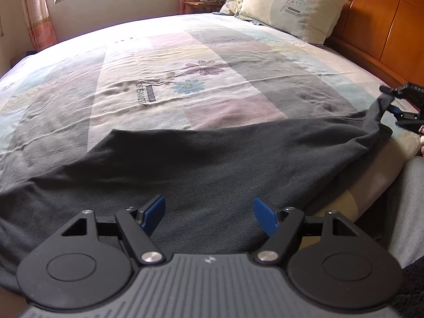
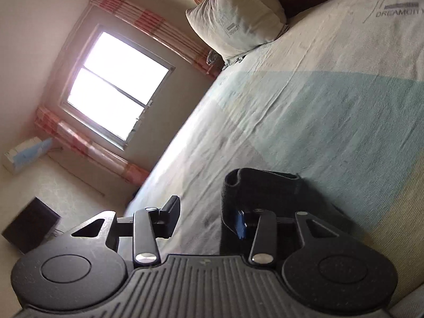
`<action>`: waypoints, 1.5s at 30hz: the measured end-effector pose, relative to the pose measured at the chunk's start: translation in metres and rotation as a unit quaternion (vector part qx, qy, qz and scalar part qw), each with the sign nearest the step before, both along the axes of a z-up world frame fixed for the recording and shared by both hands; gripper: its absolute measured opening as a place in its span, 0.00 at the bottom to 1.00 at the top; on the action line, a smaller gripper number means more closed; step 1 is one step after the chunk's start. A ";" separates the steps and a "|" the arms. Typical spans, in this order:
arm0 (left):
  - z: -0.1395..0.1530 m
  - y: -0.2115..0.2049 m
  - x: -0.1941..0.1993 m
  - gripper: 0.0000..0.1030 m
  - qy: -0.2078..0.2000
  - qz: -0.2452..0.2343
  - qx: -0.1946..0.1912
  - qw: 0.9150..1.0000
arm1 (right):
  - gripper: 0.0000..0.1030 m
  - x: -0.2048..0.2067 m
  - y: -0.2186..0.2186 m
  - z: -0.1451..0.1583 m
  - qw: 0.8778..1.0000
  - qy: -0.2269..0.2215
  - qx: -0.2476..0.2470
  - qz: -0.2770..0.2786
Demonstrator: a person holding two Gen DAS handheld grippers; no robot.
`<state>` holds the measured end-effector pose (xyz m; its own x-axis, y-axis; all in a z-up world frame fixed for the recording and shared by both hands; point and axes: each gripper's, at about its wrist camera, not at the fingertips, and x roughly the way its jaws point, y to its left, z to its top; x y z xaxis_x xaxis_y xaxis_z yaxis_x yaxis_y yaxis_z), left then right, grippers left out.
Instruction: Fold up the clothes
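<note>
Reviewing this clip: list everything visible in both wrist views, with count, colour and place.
Dark garment: one, charcoal grey, spread over the near edge of the bed, one end lifted at the right.
Bedsheet: one, pastel patchwork with flowers, covering the bed.
Pillows: two, cream, stacked against the headboard.
Headboard: one, orange-brown wood, at the right.
Window: one, bright, on the far wall.
Curtains: two, pink check, either side of the window.
Bedside shelf: one, wooden, beside the pillows, something on it.
Dark box: one, black, on the floor.
Left gripper: black, blue pads, open above the garment.
Right gripper: black, garment end draped over one finger.
Trouser leg: grey, right edge.
</note>
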<state>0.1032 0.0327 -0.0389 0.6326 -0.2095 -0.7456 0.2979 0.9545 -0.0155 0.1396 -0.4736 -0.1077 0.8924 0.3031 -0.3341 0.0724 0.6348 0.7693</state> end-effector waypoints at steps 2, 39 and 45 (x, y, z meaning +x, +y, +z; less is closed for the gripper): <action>0.000 0.000 0.000 0.73 0.000 0.001 0.003 1.000 | 0.06 0.000 0.003 -0.001 0.998 0.029 -0.047 -0.002; 0.002 -0.002 -0.005 0.73 0.003 0.018 0.021 1.000 | 0.23 0.075 0.092 0.026 0.837 0.099 -0.446 0.301; 0.000 -0.021 0.002 0.73 0.010 0.004 0.024 1.000 | 0.23 0.089 0.075 0.039 0.806 0.089 -0.447 0.378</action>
